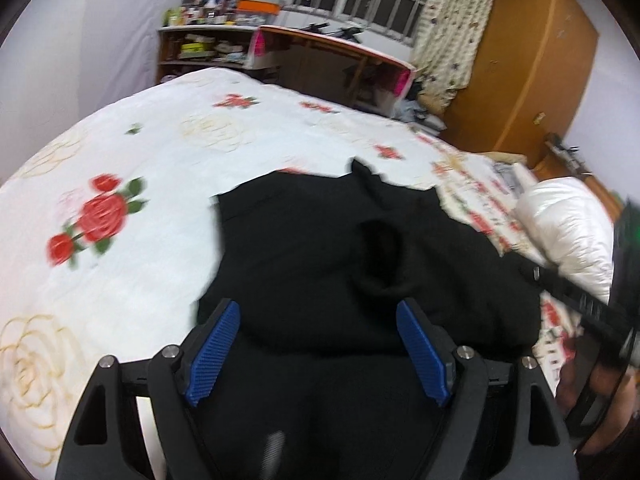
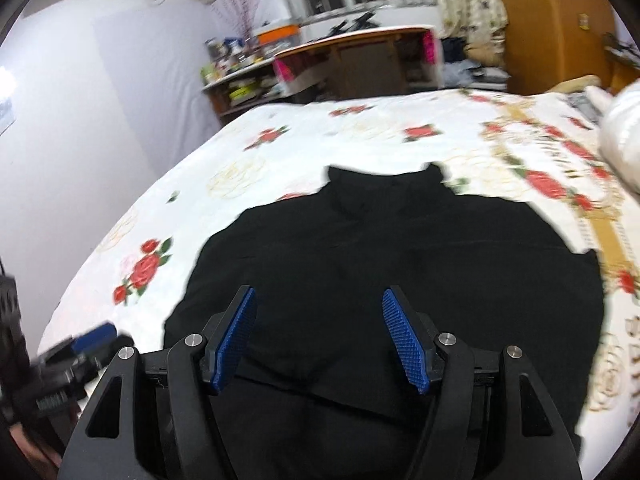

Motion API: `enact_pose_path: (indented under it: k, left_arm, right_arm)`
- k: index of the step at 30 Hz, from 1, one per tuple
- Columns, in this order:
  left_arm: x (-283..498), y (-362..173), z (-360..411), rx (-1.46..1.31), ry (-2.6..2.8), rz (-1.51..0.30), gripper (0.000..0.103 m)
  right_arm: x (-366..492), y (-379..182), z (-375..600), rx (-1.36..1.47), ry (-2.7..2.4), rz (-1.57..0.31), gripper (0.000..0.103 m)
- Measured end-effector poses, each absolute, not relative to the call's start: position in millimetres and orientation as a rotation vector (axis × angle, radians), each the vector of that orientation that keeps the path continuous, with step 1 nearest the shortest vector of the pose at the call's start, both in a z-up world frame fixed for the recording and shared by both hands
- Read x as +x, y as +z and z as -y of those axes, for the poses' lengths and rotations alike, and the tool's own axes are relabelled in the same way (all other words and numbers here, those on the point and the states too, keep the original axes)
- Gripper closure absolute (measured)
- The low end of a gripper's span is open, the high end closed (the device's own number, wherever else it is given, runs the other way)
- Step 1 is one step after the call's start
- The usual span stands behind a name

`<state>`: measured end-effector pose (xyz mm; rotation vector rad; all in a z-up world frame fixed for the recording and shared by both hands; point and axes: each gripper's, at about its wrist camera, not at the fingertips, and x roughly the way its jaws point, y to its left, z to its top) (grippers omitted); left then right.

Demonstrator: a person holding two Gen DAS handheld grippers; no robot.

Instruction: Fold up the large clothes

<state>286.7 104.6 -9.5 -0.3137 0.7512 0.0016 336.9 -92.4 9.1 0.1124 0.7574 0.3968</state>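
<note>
A fold is judged just laid; both the left gripper (image 1: 318, 354) and the right gripper (image 2: 320, 340) are held apart above the black garment (image 2: 380, 264), whose near hem must be gripped next.

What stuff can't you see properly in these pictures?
- Black garment: its near edge is hidden behind the left gripper in the left wrist view and the right gripper in the right wrist view.
- Shelf items: too small and blurred to name.
- White bundle: partly hidden by the other gripper in the left view, cut off at the edge in the right view.
</note>
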Motion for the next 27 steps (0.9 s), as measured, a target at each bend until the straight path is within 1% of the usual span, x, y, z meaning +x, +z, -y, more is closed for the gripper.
enact_pose_path:
  k: [3, 6, 7, 8, 9, 10, 11, 13, 14, 15, 17, 20, 22, 23, 24, 27]
  left_arm:
    - [314.3, -11.3, -83.4, -0.31, -0.058, -0.759, 0.016]
    - [350.4, -28.7, -64.5, -0.313, -0.089, -0.82, 0.017]
    - [362.2, -36.8, -58.6, -0.312, -0.103, -0.844, 0.02]
    - [372.5, -44.7, -53.4, -0.32, -0.13, -0.866, 0.03]
    - [379.6, -50.6, -47.9, -0.322, -0.162, -0.889, 0.068]
    - [384.6, -54.3, -42.3, -0.303, -0.168, -0.911, 0.095]
    - [386.2, -53.9, -38.7, -0.28, -0.155, -0.906, 0.095]
    - [379.8, -41.0, -38.1, -0.262, -0.167, -0.838, 0.096]
    - [374.6, -33.8, -39.2, -0.247, -0.157, -0.801, 0.096]
    - [370.6, -26.6, -42.5, -0.232, -0.138, -0.769, 0.096]
    - [367.1, -22.3, -53.5, -0.227, -0.116, -0.747, 0.096]
    - [369.4, -39.1, -68.6, -0.225, -0.062, -0.784, 0.096]
    - [371.9, -56.1, -74.6, -0.231, -0.04, -0.817, 0.096]
    - [371.1, -63.6, -74.9, -0.223, -0.029, -0.829, 0.096]
    - [370.0, -71.1, -75.7, -0.222, -0.023, -0.841, 0.096]
    - [370.8, -91.9, -73.5, -0.21, 0.002, -0.869, 0.095]
  right_arm:
    - [327.8, 8.1, 130.8, 0.114, 0.31, -0.754, 0.037]
    - [321.6, -4.5, 169.8, 0.139, 0.219, -0.79, 0.037]
    - [320.2, -7.7, 179.9, 0.148, 0.199, -0.801, 0.037]
    - [318.3, -13.3, 192.2, 0.159, 0.169, -0.816, 0.037]
    - [316.9, -16.5, 200.8, 0.164, 0.147, -0.823, 0.037]
    - [315.3, -20.5, 211.9, 0.171, 0.12, -0.831, 0.037]
    - [315.0, -23.6, 218.6, 0.178, 0.105, -0.836, 0.037]
    - [316.1, -27.6, 231.5, 0.195, 0.086, -0.842, 0.038]
    - [317.1, -28.6, 236.4, 0.202, 0.076, -0.838, 0.04]
    - [317.9, -28.3, 240.8, 0.207, 0.066, -0.83, 0.046]
    - [320.5, -28.6, 246.3, 0.217, 0.054, -0.817, 0.053]
    - [329.4, -30.6, 245.7, 0.227, 0.06, -0.807, 0.062]
    - [335.5, -34.0, 241.6, 0.211, 0.072, -0.811, 0.063]
    - [342.0, -38.8, 236.3, 0.193, 0.081, -0.825, 0.067]
    - [347.4, -46.0, 232.2, 0.177, 0.087, -0.848, 0.071]
    - [368.6, -85.7, 221.9, 0.114, 0.091, -0.977, 0.073]
